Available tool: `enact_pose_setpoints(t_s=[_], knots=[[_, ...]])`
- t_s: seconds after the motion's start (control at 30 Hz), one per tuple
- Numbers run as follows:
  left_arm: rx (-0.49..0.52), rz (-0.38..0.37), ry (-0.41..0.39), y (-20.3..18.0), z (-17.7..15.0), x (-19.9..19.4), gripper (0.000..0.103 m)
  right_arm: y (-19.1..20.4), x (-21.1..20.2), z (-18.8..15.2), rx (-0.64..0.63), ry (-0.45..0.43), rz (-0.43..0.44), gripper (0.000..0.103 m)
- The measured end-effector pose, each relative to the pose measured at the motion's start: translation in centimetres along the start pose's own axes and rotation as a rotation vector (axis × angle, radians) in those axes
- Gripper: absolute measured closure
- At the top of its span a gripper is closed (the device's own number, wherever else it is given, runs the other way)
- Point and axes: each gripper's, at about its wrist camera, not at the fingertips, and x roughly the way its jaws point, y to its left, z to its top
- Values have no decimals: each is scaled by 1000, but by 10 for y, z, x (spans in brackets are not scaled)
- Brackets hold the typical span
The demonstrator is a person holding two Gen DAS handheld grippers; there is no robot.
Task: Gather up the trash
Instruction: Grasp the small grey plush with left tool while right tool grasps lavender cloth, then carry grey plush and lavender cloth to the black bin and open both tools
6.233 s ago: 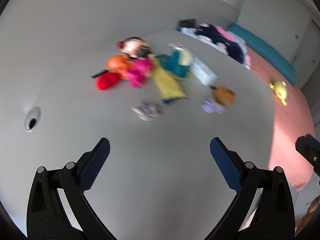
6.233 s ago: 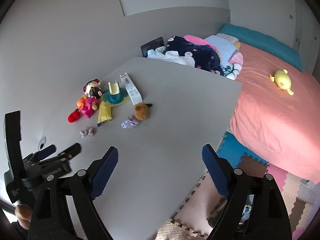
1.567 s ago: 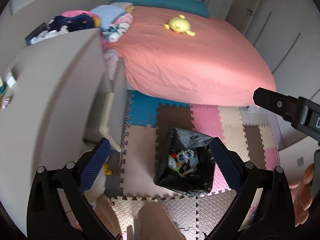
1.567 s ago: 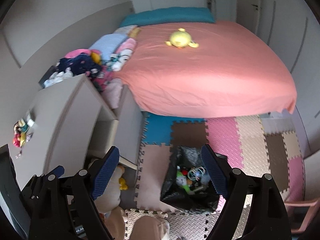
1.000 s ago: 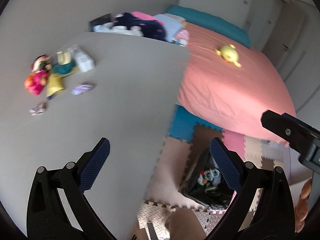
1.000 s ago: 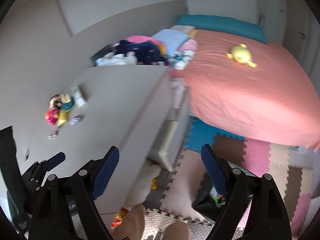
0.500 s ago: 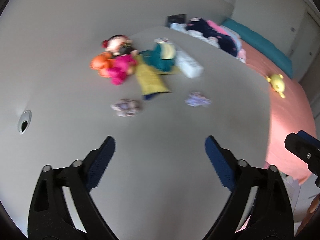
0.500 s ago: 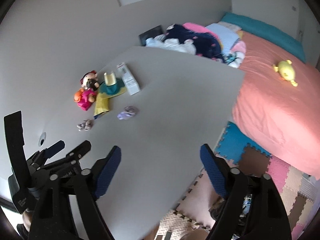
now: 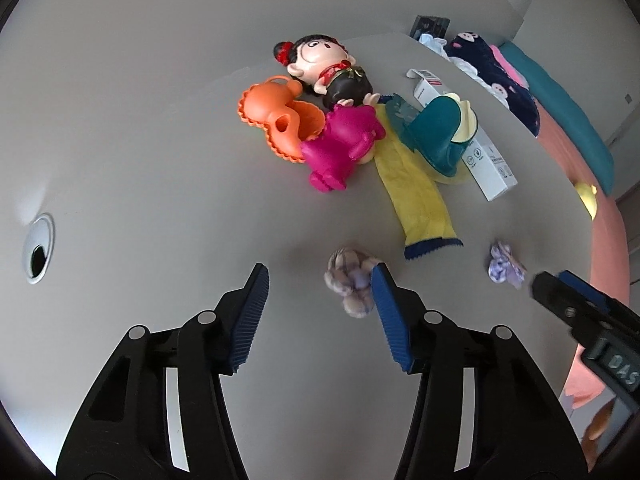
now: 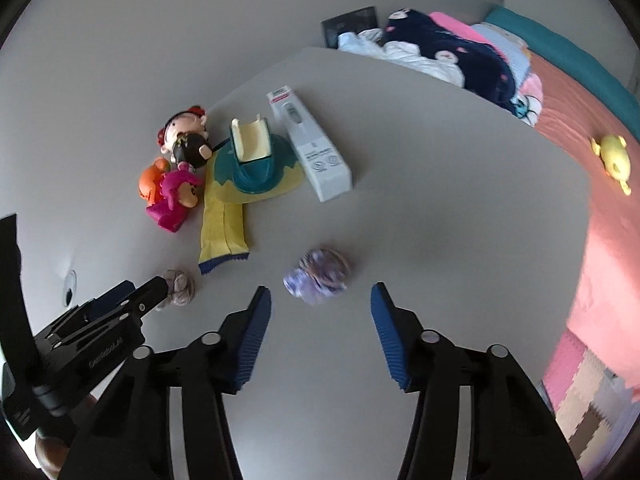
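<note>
Two crumpled paper wads lie on the grey table (image 9: pixel 140 208). The pale mauve wad (image 9: pixel 351 280) sits just ahead of my left gripper (image 9: pixel 318 276), partly behind its right finger; it also shows in the right wrist view (image 10: pixel 180 286). The purple wad (image 10: pixel 320 274) lies just ahead of my right gripper (image 10: pixel 320 300), between the fingertips' lines; it also shows in the left wrist view (image 9: pixel 505 267). Both grippers are open and empty. A yellow wrapper (image 9: pixel 416 196) lies behind the wads.
A doll (image 9: pixel 328 68), an orange toy (image 9: pixel 276 118), a pink toy (image 9: pixel 340 148), a teal holder (image 9: pixel 436 136) and a white box (image 9: pixel 480 152) cluster at the back. A cable hole (image 9: pixel 38 254) lies left. A pink bed (image 10: pixel 600 184) stands right of the table.
Both grippers swung from the floor bin back over the table and dropped close to the two wads. Their jaws have narrowed somewhat and stay open.
</note>
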Motion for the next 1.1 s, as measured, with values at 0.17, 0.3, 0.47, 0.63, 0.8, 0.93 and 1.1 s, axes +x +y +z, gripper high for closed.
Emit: enact_pose_setpoints(t_s=[0.17,0.3,0.47,0.63,0.8,0.93,1.1], knots=[[32,9,13,-13,6,10,57,11,23,10,-54,30,-37,68],[23,-9,24,-16,6,15,64,11,32,11,-61,48,-50,81],[38,-15,17,-24,3,14,79,5,27,5,-46,45,-27,86],[46,-40,6,-28,-4,7,85,-7,8,-3,-4,29,28,86],[70,-51,-24,-38,-20,-15,85,-23,-28,-19,14,-12,62,86],[94,-76,-42,-54,-38,-34,85,-40,-56,-38,40,-47,58,86],[160,-111,-58,-88,-65,-56,85,-74,-91,-71,94,-91,43,86]])
